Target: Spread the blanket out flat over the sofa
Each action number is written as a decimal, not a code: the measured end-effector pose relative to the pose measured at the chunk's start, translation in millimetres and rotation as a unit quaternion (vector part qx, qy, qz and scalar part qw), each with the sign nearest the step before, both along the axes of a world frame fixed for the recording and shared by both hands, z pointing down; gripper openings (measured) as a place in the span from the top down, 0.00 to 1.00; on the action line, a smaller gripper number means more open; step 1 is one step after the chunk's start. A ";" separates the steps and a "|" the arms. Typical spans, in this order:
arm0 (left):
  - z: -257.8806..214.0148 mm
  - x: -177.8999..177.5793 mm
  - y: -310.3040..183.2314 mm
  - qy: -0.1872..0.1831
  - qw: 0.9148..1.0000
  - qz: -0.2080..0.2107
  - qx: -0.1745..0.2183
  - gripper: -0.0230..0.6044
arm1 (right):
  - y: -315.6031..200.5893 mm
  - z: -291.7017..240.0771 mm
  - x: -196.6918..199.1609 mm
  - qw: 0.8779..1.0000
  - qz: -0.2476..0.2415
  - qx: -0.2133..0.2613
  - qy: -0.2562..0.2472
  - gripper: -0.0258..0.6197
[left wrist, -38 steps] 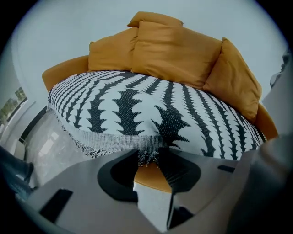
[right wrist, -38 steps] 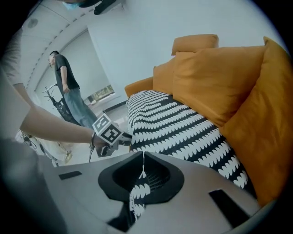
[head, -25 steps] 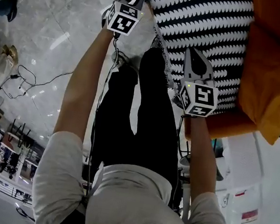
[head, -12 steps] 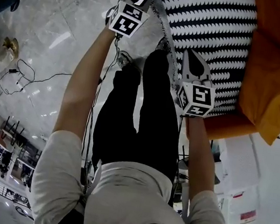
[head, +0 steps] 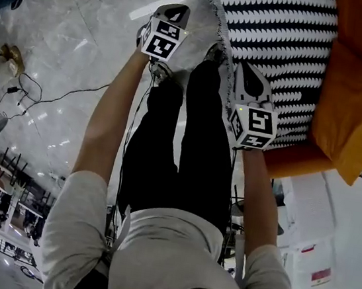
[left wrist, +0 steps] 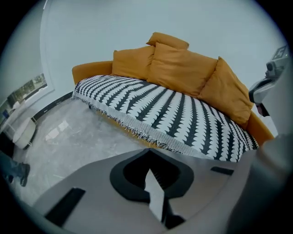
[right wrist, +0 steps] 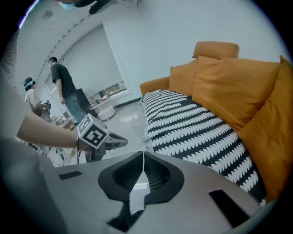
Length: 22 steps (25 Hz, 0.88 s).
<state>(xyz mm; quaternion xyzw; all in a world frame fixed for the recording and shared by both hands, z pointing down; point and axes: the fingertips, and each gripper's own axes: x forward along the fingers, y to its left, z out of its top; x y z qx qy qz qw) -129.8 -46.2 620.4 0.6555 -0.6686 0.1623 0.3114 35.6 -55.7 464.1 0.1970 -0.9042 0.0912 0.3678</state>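
Lying flat on the orange fabric sofa [head: 360,79] at 2 o'clock, the blanket [head: 276,40] is showing black-and-white scalloped stripes, a knit-like texture and a fringed front edge. Left gripper [head: 180,11] is hovering at 12 o'clock over the glossy grey marble floor [head: 69,38], clear of the fringe; its jaws have just been closing and are now together on nothing. Right gripper [head: 247,68] is hanging at 1 o'clock by the fringe, jaws pressed together, empty.
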 end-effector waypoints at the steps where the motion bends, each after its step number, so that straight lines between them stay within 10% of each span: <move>1: -1.3 -0.6 4.0 0.005 1.000 -0.007 0.004 0.95 | 2.5 1.4 -2.6 1.000 -0.001 0.000 0.001 0.89; 22: -214.2 -18.3 111.0 0.018 0.974 -0.151 0.170 0.95 | 76.4 -113.4 -81.4 0.991 -0.050 0.093 -0.077 0.90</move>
